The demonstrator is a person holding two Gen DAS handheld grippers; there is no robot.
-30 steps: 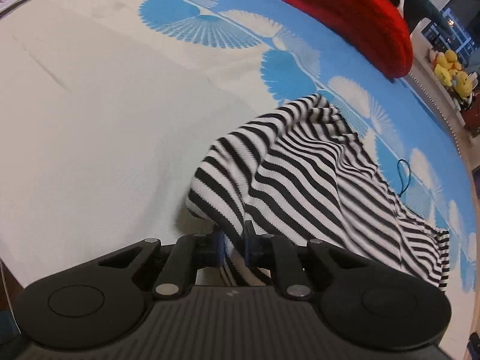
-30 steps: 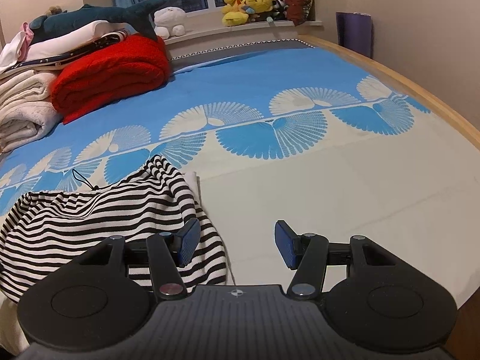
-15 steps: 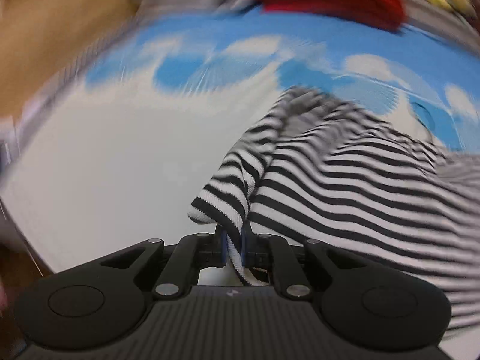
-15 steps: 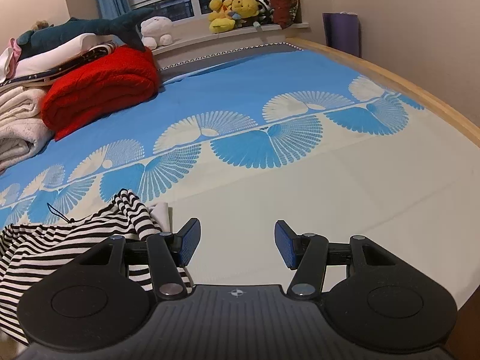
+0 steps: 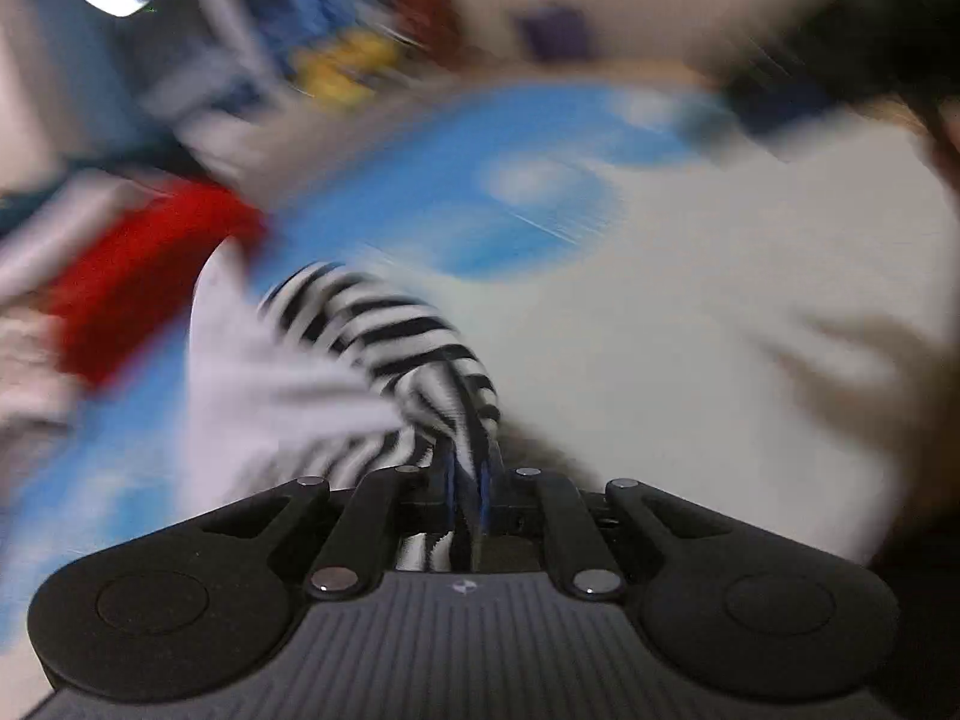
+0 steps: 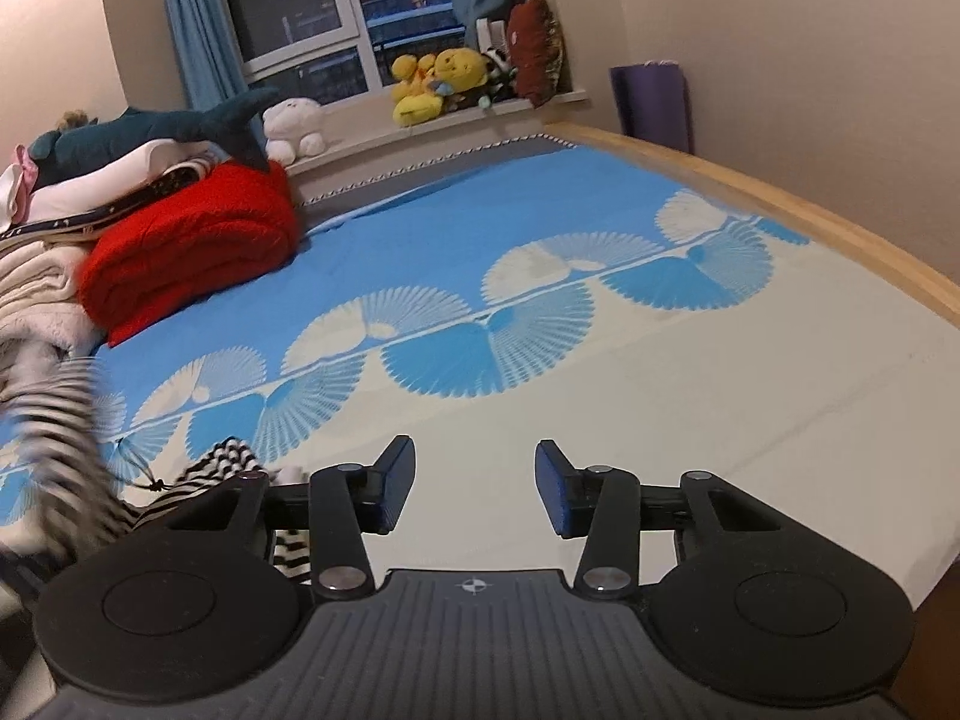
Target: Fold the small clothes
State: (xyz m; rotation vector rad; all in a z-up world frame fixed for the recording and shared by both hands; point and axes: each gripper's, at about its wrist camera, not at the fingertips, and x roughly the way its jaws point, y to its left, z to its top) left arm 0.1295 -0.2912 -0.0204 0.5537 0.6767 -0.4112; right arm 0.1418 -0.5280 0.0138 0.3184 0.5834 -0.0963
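Left tool (image 5: 467, 489): clenched tight on the striped cloth (image 5: 384, 330).
Right tool (image 6: 474, 486): closing, nothing between its jaws.
Cloth: lies left of my right tool, on the bed (image 6: 690, 420).

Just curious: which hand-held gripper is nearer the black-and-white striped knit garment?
Left. The left hand-held gripper pinches the black-and-white striped knit garment; the right hand-held gripper, closing on nothing, is beside it.

Left gripper (image 5: 467, 489): pointing downward, its fingers (image 5: 445, 483) are pinching a fold of the striped garment (image 5: 390, 330) in a near-closed grip. Right gripper (image 6: 474, 483): angled downward over the near bed surface, its blue-padded fingers (image 6: 549, 489) are closing with nothing between them.
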